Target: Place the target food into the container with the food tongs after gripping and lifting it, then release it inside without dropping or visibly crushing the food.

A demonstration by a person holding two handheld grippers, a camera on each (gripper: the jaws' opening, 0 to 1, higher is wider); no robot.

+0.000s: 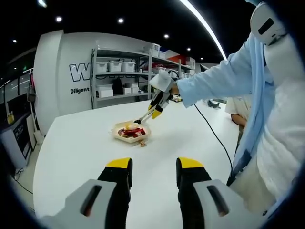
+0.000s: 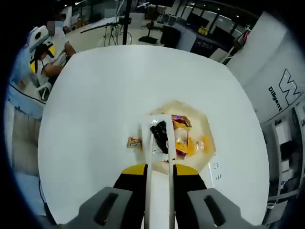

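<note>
Right now the right gripper (image 2: pixel 158 172) is pinching a pair of food tongs (image 2: pixel 158 157), its jaws closed on the two metal arms, and the tong tips hang over the near rim of the container (image 2: pixel 209 129) at the centre of the right gripper view. A dark piece of food (image 2: pixel 159 136) sits between the tips, apparently just inside the container beside yellow and red packets. A small wrapped snack (image 2: pixel 135 142) lies on the white table (image 2: pixel 95 95), just left of the container. The placing step looks nearly done; next would be a gentle release. At the bottom of its own view, the left gripper (image 1: pixel 153 174) hangs idle with its jaws spread.
</note>
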